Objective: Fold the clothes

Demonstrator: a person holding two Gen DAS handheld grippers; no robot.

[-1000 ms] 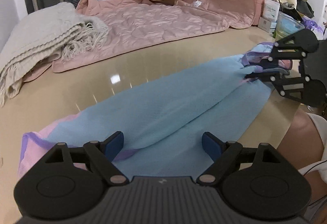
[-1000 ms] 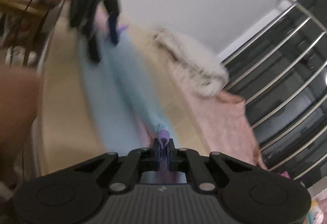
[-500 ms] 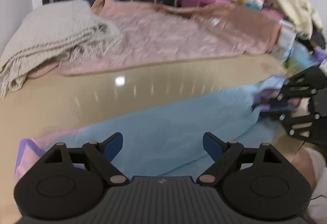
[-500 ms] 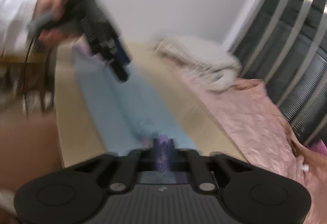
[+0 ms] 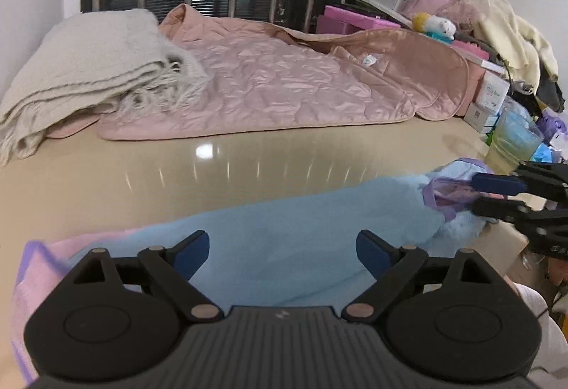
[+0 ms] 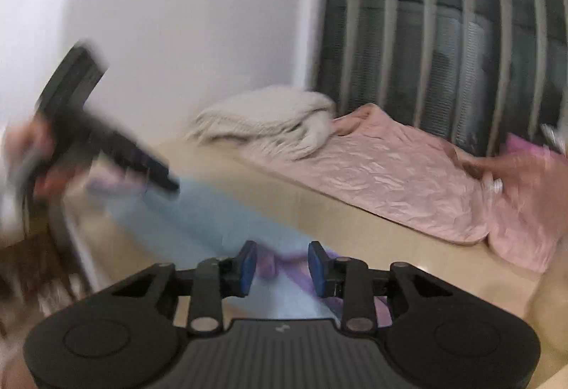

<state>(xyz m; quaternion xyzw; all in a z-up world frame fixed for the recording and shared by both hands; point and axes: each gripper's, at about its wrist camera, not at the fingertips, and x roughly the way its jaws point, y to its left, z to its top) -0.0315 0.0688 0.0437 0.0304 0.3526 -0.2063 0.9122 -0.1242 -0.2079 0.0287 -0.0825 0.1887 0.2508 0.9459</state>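
Observation:
A light blue garment [image 5: 284,247] with pink and purple trim lies stretched across the beige table [image 5: 248,169]. My left gripper [image 5: 282,252] is open above its left part, holding nothing. My right gripper [image 6: 280,268] is open, its jaws parted around the purple end of the garment [image 6: 284,261]. It shows at the right edge of the left wrist view [image 5: 497,193], with the purple trim [image 5: 447,193] between its fingers. The left gripper appears blurred in the right wrist view [image 6: 106,140].
A pink quilted blanket [image 5: 284,83] and a folded cream throw [image 5: 81,69] lie at the table's far side. Boxes, a toy and clothes are piled at the far right [image 5: 479,16]. A plastic cup [image 5: 511,140] stands near the right edge.
My right gripper has opened from its shut grip on the purple end of the garment. Both grippers have swung, and the garment now lies flatter on the table.

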